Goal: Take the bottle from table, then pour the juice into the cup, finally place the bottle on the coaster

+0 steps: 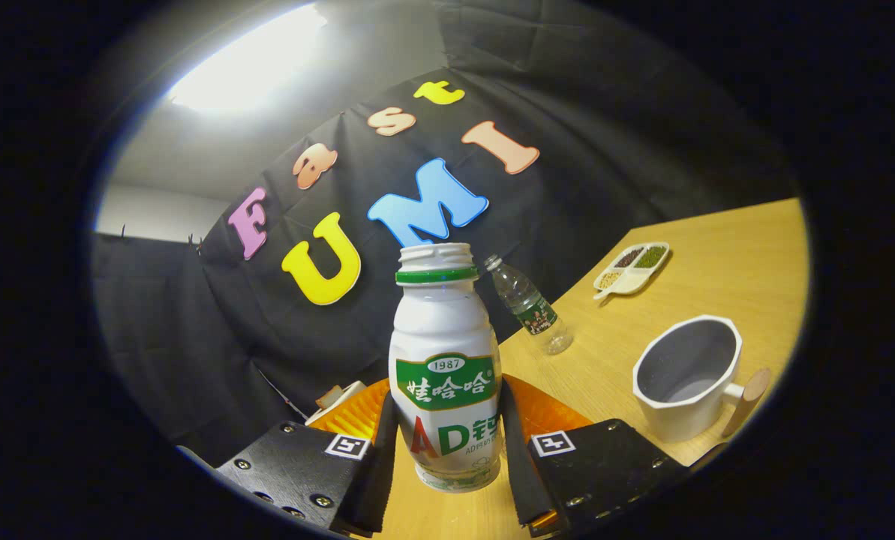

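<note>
The wooden table [725, 255] carries a cup [689, 375], a clear water bottle [528, 304] and a divided dish [633, 268].

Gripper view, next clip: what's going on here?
A hand-held gripper is shut on a white juice bottle, uncapped and upright between its fingers. An orange coaster lies just behind the bottle. The white cup stands on the table off to the right, and it cannot be told whether anything has been poured.

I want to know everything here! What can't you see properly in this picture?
- Orange coaster, gripper view: mostly hidden behind the bottle that the hand-held gripper clamps.
- Juice level: the bottle is opaque.
- Tray fillings: too small to name.
- Cup contents: interior looks empty, bottom shadowed.
</note>
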Demonstrator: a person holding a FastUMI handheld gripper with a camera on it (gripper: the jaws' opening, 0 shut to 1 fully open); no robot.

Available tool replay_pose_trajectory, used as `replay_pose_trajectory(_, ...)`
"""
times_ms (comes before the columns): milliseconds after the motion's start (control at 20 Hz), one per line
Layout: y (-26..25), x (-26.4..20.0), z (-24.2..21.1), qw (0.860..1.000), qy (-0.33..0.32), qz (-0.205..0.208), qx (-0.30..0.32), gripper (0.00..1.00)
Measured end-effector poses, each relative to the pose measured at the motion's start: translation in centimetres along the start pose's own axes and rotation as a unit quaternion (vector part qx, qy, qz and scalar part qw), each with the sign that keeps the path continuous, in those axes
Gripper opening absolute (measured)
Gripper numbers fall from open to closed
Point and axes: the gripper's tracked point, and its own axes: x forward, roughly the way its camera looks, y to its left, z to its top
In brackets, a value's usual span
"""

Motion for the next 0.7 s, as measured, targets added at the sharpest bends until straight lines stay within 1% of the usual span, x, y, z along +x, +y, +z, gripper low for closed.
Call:
replay_pose_trajectory(150, 0.1, 1.2, -0.4, 0.995, 0.0, -0.012, -0.096, 0.63)
replay_pose_trajectory(300, 0.1, 2.8, -0.8, 0.984, 0.002, -0.025, -0.177, 0.63)
replay_pose_trajectory(500, -0.7, 4.3, -1.9, 0.973, 0.015, -0.037, -0.229, 0.63)
replay_pose_trajectory(700, -1.7, 5.5, -2.8, 0.968, 0.028, -0.044, -0.247, 0.64)
